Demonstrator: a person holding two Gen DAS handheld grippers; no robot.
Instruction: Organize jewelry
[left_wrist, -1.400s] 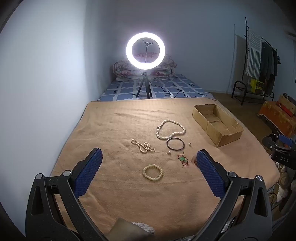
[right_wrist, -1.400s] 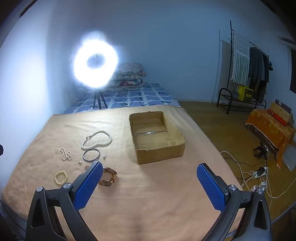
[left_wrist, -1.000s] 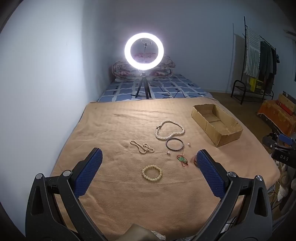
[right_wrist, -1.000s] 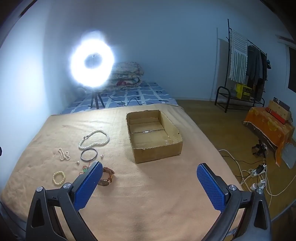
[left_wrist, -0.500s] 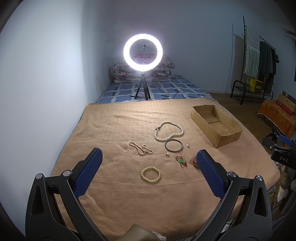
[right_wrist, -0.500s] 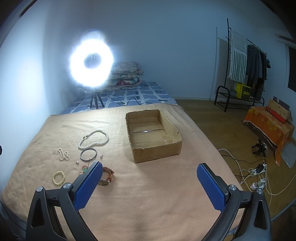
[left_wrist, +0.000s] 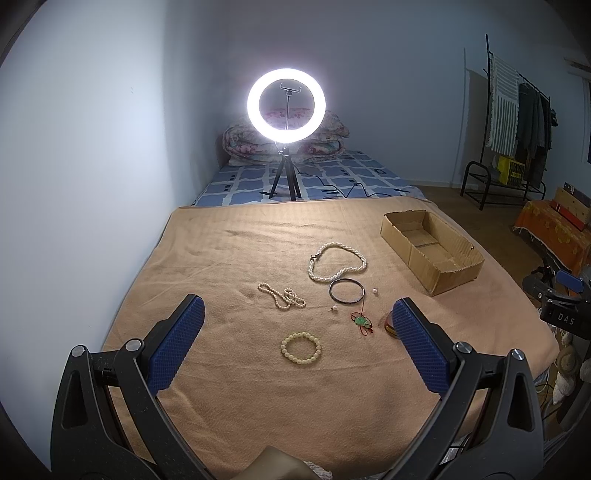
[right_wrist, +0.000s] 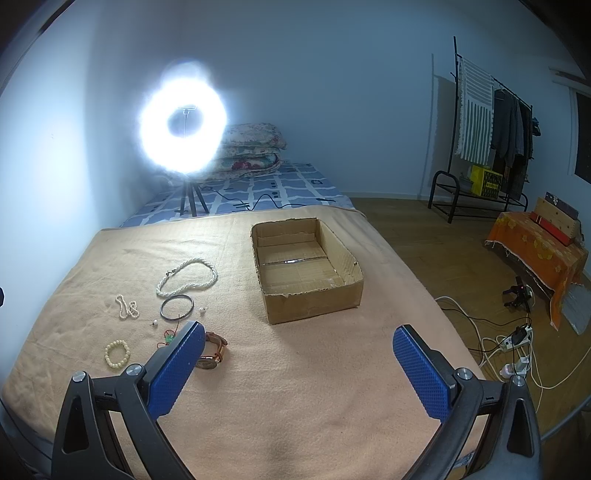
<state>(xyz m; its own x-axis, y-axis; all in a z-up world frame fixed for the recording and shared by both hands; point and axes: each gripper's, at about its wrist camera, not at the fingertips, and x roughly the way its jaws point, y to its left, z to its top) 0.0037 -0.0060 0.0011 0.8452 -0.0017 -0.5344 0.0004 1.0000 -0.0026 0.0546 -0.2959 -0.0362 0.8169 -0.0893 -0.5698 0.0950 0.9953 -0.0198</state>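
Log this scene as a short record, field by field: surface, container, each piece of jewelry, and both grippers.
surface: tan blanket
container: cardboard box, open top, nothing visible inside
large pearl necklace: on blanket, left of box
small pearl strand: loosely bunched
dark bangle: flat, just in front of large pearl necklace
green pendant on red cord: beside bangle
cream bead bracelet: nearest left gripper
wristwatch: brown strap, partly behind a finger
left gripper: open, empty
right gripper: open, empty

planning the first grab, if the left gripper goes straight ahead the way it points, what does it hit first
Likely the cream bead bracelet, lying between the open left gripper fingers' line on the blanket; depth is unclear, so it might pass over it.
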